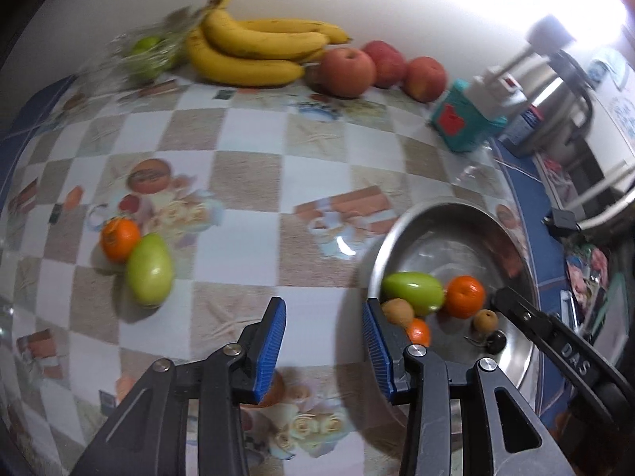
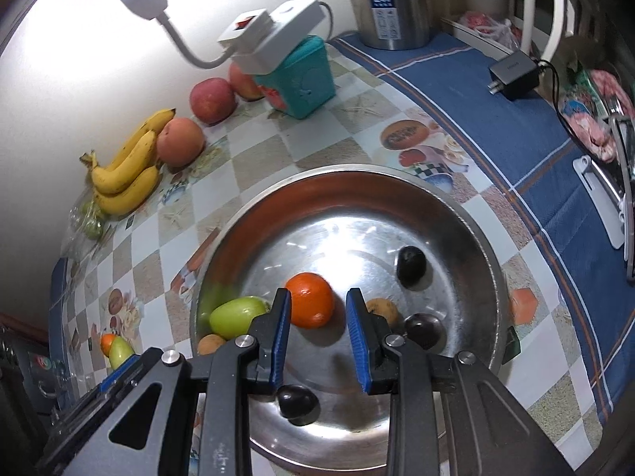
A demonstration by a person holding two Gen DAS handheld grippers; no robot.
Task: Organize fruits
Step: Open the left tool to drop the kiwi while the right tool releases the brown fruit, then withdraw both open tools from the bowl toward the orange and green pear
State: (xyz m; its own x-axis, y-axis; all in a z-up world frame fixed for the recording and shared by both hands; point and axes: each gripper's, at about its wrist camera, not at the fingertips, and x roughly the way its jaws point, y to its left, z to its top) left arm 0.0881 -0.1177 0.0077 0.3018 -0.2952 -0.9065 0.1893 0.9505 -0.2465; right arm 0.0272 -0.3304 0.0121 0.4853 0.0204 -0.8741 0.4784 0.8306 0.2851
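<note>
In the left wrist view, our left gripper (image 1: 323,347) hangs over the checked table (image 1: 246,174). Its blue pads stand apart and nothing is between them. Up and to the left of it lie a green fruit (image 1: 150,269) and a small orange (image 1: 120,238), touching each other. The green fruit is egg-shaped, and its long way runs up and down in this view, tipped a little to one side. The metal bowl (image 1: 512,361) sits on the right, just beside the right pad, with green, orange and brown fruits already inside. The dark arm of our right gripper (image 1: 555,337) reaches over the bowl. Bananas (image 1: 254,45) and apples (image 1: 349,71) wait at the far wall.

In the right wrist view, our right gripper (image 2: 317,337) hangs over the bowl. Its pads have a gap between them and hold nothing; an orange (image 2: 310,303) lies in the bowl beyond them, along with dark plums (image 2: 412,262). The two loose fruits show far off at the lower left.

We think those two go in next. Our left hand is much nearer, so it should swing left and close across the green fruit's narrow middle.
</note>
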